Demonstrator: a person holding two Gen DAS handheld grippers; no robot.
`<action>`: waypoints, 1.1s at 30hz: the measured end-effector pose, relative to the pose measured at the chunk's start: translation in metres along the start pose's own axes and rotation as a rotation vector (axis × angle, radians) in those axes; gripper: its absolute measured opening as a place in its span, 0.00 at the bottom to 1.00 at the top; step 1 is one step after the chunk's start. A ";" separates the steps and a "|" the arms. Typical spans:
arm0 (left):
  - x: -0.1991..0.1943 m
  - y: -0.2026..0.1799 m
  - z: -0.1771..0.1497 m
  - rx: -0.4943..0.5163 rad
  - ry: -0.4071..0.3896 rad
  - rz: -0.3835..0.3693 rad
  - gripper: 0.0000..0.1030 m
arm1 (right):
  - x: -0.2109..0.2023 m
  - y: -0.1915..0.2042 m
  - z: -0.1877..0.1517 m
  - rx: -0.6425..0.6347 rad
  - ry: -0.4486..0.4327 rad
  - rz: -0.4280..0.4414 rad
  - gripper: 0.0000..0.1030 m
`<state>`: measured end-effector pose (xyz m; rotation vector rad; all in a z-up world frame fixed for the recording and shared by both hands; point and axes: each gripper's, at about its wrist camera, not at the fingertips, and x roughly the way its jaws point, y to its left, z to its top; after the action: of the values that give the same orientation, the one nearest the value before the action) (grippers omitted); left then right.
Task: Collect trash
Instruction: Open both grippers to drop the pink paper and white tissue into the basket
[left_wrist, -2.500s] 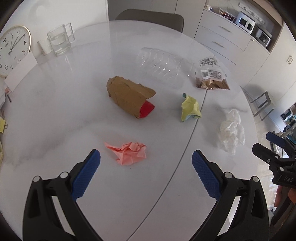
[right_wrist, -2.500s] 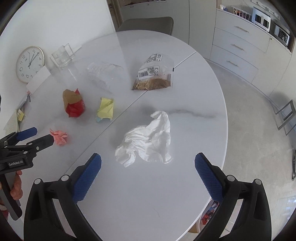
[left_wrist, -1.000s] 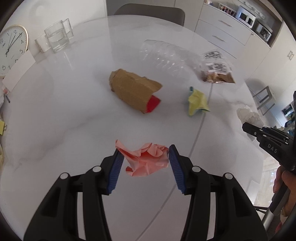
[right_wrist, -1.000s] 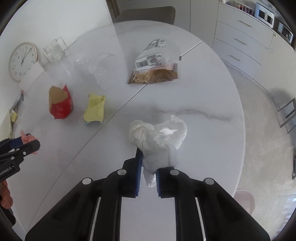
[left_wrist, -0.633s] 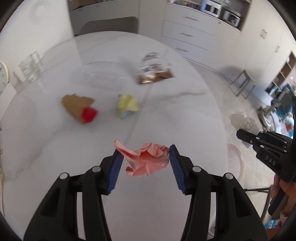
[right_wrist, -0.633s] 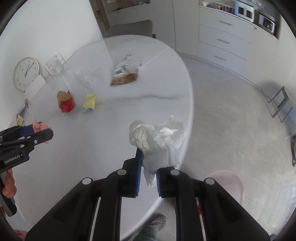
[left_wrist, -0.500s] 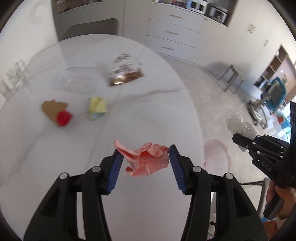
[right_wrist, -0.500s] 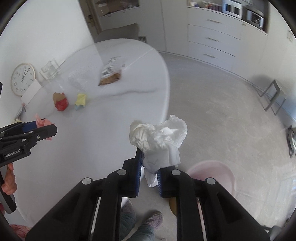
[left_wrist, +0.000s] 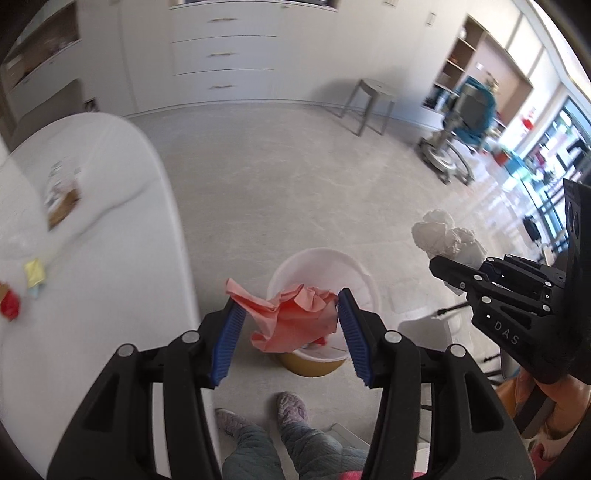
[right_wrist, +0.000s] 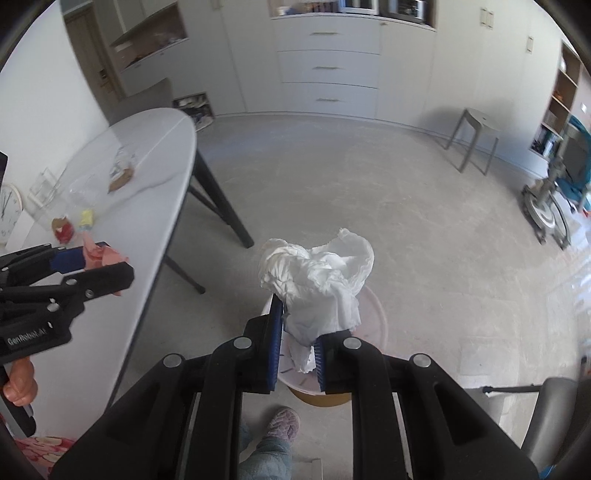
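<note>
**Inspector:** State of the left gripper (left_wrist: 288, 321)?

**Assistant:** Clamped on the crumpled pink paper (left_wrist: 295, 319), which is pinched between both blue pads. In the left wrist view it hangs directly over the white waste bin (left_wrist: 364, 280) on the floor, so I judge it is held there to drop straight in.

**Inspector:** And the right gripper (right_wrist: 298, 345)?

**Assistant:** Nearly together, closed on the lower folds of the crumpled white tissue (right_wrist: 317, 284); the bulk billows out above the pads. The narrow grip suits thin, soft material. From the left wrist view this gripper sits at 3 o'clock of the bin, beside it, not over it. Its own camera, however, shows the bin's rim just behind the tissue.

**Inspector:** Contents of the bin?

**Assistant:** Some scraps are visible inside; I cannot identify them.

**Inspector:** What remains on the tabletop (right_wrist: 155, 147)?

**Assistant:** At 9 o'clock in the right wrist view: a yellow paper scrap (right_wrist: 86, 218), a red-and-brown carton (right_wrist: 62, 229), a snack bag (right_wrist: 120, 177) and a clear plastic bottle (right_wrist: 79, 192). All lie well apart from the bin.

**Inspector:** Assessment?

**Assistant:** Two pieces are ready for release and four await collection. Risk: the tissue, being light, may drift and miss the rim if released off-centre.
</note>
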<state>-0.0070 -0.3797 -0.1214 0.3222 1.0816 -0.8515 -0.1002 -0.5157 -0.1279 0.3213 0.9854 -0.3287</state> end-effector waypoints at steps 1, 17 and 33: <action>0.006 -0.010 0.003 0.019 0.006 -0.008 0.48 | -0.001 -0.007 -0.002 0.011 0.001 -0.007 0.17; 0.092 -0.095 0.031 0.147 0.139 -0.080 0.75 | 0.009 -0.070 -0.013 0.143 0.025 -0.029 0.17; 0.070 -0.079 0.037 0.147 0.099 0.005 0.88 | 0.030 -0.061 -0.009 0.116 0.059 0.009 0.18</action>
<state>-0.0280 -0.4853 -0.1521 0.4940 1.1119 -0.9201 -0.1172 -0.5712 -0.1653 0.4431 1.0249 -0.3706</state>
